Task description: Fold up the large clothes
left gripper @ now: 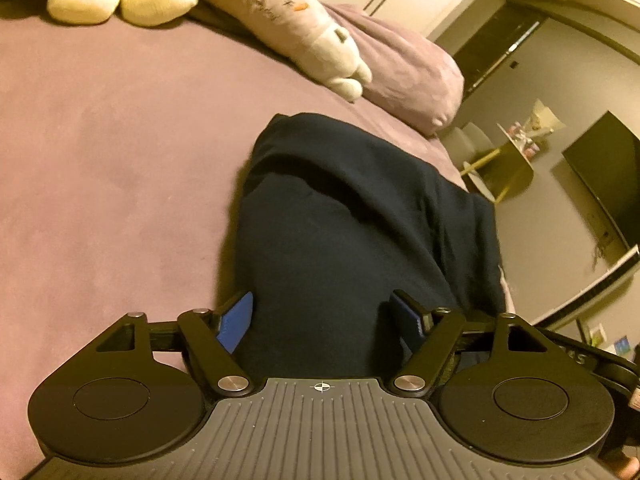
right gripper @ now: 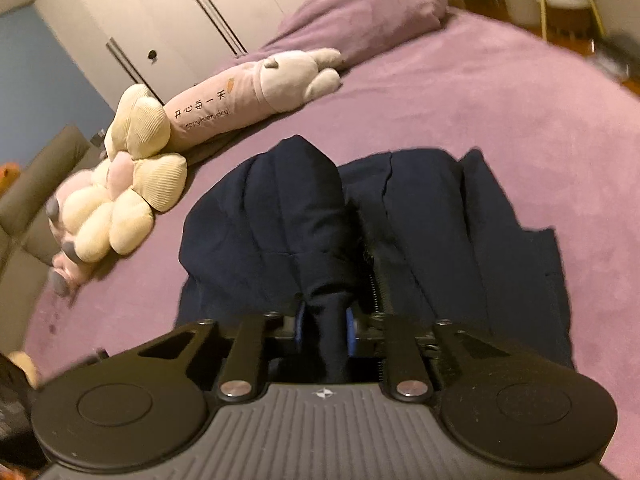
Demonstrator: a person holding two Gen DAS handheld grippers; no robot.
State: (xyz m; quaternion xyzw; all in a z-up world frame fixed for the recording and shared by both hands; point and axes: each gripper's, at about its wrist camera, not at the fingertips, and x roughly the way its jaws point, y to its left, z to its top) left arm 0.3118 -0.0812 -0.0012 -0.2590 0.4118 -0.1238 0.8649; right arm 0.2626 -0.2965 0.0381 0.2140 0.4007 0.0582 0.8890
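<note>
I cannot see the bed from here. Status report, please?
Right gripper shut on dark garment. Left gripper open, garment between its pads. Plush toys beside garment, not blocking.

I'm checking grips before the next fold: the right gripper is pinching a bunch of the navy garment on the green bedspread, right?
One thing is off: the bedspread is purple, not green. The right wrist view shows it, with the right gripper shut on a bunch of the navy garment.
</note>
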